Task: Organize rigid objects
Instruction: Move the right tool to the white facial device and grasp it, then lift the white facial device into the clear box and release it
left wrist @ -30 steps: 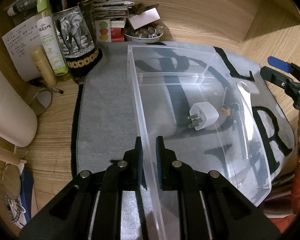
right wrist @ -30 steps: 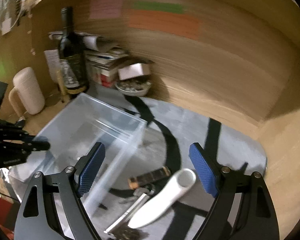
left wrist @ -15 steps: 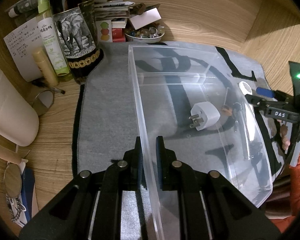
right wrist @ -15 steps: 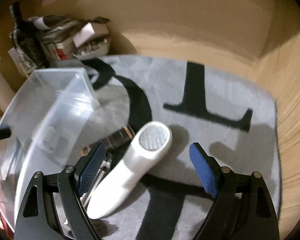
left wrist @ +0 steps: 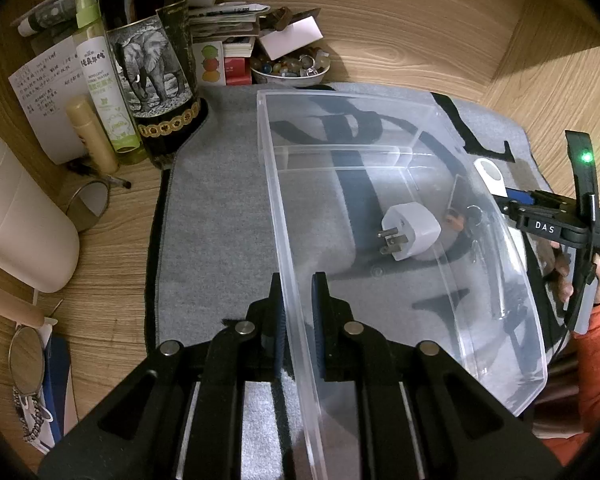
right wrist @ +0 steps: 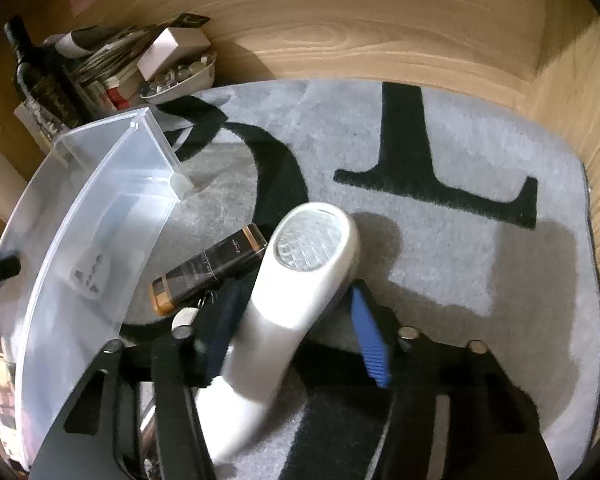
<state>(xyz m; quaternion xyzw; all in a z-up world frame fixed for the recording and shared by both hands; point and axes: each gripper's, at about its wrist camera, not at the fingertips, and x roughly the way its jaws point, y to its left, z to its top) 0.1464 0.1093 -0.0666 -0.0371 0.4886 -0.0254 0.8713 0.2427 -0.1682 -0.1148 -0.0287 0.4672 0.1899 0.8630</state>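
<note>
A: How is the clear plastic bin (left wrist: 380, 216) held, and why?

B: Its near wall, lower centre of the left wrist view, is clenched between the fingers (left wrist: 279, 320) of the left gripper (left wrist: 298, 320). The bin is judged to be steadied this way so that it does not slide on the grey mat (left wrist: 220, 216) while things are dropped in. A white plug adapter (left wrist: 410, 230) is already seen lying on the bin's floor, right of centre.

A: And the other side?

B: In the right wrist view, the right gripper (right wrist: 296, 344) is being closed around the handle of a white handheld device (right wrist: 292, 292) lying on the mat at lower centre. The left pad appears to be against the handle; a gap is still visible at the blue right pad, so no firm grasp is shown yet.

A: What room is left for moving?

B: A black-and-gold lighter-like case (right wrist: 208, 270) lies just beside the device, between it and the bin's right wall. Open mat is seen to the right. The bench's upper left is crowded by a dark bottle (left wrist: 152, 60) and papers, so a lift up and over the bin's rim is judged the clear path.
</note>
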